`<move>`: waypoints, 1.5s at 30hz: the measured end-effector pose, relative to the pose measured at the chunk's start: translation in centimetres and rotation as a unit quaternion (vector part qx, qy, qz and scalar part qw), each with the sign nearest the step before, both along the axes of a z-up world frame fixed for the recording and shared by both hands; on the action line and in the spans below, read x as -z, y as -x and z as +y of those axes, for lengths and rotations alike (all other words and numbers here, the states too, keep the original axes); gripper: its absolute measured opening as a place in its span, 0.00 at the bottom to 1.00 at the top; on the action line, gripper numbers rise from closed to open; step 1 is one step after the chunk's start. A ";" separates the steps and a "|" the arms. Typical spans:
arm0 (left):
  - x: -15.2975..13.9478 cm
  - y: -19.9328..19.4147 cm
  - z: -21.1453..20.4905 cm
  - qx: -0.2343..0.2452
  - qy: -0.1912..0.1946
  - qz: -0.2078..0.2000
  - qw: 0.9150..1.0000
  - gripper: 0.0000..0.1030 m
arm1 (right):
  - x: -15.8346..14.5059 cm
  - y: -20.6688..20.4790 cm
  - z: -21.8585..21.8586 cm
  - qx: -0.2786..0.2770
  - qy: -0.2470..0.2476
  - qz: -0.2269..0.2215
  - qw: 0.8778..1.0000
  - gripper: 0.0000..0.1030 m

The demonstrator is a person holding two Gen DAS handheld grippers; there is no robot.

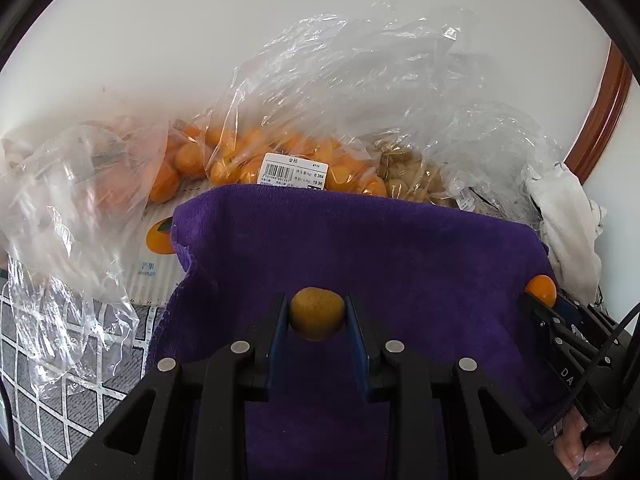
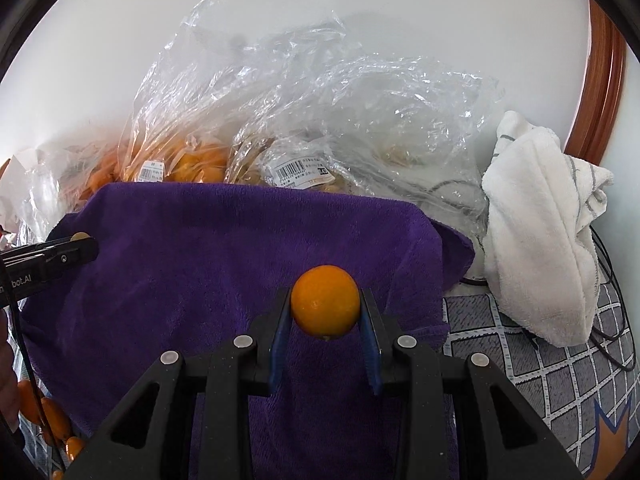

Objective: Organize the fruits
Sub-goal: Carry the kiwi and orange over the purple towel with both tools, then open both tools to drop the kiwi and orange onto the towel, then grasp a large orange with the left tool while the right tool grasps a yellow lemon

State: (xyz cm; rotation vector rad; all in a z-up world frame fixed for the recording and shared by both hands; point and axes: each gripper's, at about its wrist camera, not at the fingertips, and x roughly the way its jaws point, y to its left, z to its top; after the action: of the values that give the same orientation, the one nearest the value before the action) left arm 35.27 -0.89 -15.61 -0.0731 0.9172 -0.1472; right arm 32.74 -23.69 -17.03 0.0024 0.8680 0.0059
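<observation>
Jaws pinch kumquats (image 1: pixel 317 313) (image 2: pixel 325 301) above purple towel (image 1: pixel 400 248).

A dull yellow-brown kumquat (image 1: pixel 317 313) is sitting pinched between two blue pads above the purple towel (image 1: pixel 360 248). A bright orange kumquat (image 2: pixel 325 301) is sitting likewise to its right, over the same towel. Further orange fruit (image 1: pixel 240 152) is lying bagged in clear plastic at the far side, behind the towel.
</observation>
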 end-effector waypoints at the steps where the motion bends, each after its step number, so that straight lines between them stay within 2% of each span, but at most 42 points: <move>1: 0.1 -0.1 0.0 -0.002 0.001 0.002 1.000 0.27 | 0.1 -0.1 0.0 0.001 0.002 0.001 1.000 0.31; 11: 0.6 -0.4 -0.1 0.002 -0.007 0.027 1.000 0.27 | 1.1 -0.3 0.2 0.002 0.004 0.024 1.000 0.32; 17: 0.5 -0.4 -0.4 0.014 -0.017 0.033 0.999 0.29 | 0.4 0.3 0.3 0.004 -0.005 0.025 1.000 0.55; 21: -1.0 0.4 -0.3 0.011 -0.004 0.019 1.000 0.45 | -0.7 1.7 0.7 0.009 0.000 0.014 1.000 0.67; 26: -4.4 2.6 -0.6 0.010 0.006 -0.030 0.999 0.46 | -3.0 4.3 1.0 0.020 0.030 -0.006 0.999 0.68; 30: -6.6 4.8 -0.6 0.030 0.027 -0.037 0.998 0.46 | -5.1 6.6 0.3 0.029 0.036 -0.007 0.999 0.68; 32: -7.4 6.1 -0.2 0.022 0.027 -0.049 0.998 0.46 | -6.1 7.9 -0.2 0.042 0.034 -0.011 0.998 0.68; 36: -7.5 8.9 0.8 0.024 0.046 -0.030 0.998 0.46 | -7.7 10.7 -0.6 0.059 0.036 -0.024 0.997 0.69; 45: -7.5 15.6 3.1 0.001 -0.013 -0.038 0.999 0.46 | -8.3 15.7 0.4 0.053 -0.003 -0.023 0.998 0.69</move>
State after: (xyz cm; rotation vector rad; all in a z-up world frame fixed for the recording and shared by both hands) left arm 19.67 2.16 -8.15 -0.0423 0.8437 -0.1383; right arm 17.04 -23.31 -8.76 0.0534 0.8217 -0.0896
